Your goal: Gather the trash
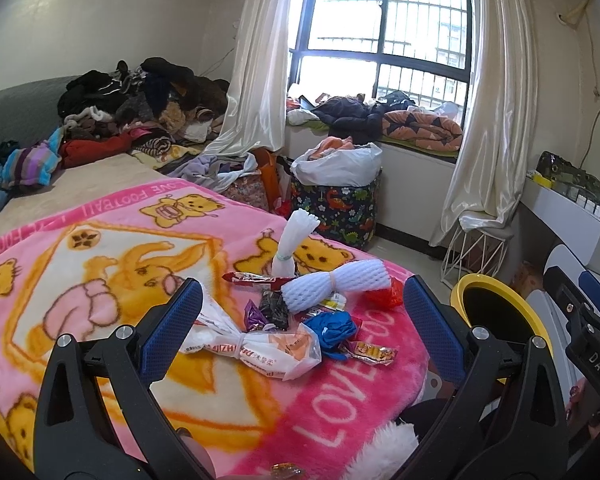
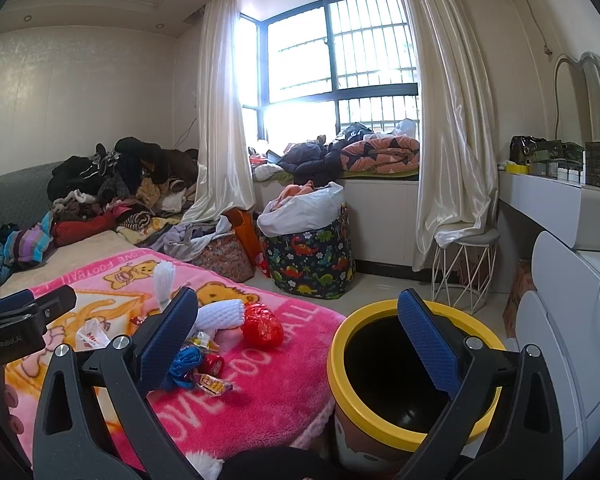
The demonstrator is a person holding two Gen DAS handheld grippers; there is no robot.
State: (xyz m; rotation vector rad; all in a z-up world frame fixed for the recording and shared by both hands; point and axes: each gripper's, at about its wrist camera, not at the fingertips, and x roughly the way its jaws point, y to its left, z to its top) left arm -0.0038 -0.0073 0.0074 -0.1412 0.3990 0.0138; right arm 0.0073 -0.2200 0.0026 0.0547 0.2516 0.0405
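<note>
A pink teddy-bear blanket (image 1: 100, 280) is covering the near end of the bed, and the trash is lying scattered on its near right part, close to the edge. Beside that edge a yellow-rimmed bin (image 2: 380, 432) is standing on the floor, its dark mouth open upward. The left gripper (image 1: 302, 320) is hovering over the litter with its blue-padded jaws spread wide and nothing between them; the right gripper (image 2: 298, 338) is likewise hanging released, one finger over the blanket and the other over the bin's mouth. Among the trash, a knotted white printed plastic bag (image 1: 260, 350) is lying nearest the left gripper, a white foam net sleeve (image 1: 336, 280) is resting just beyond it, and a second foam net (image 1: 294, 240) is standing upright behind. A crumpled blue bag (image 1: 332, 326) is sitting beside the printed bag, a red crumpled wrapper (image 2: 262, 324) is lying toward the bin side, and a small orange candy wrapper (image 1: 370, 352) is lying nearest the blanket's edge
</note>
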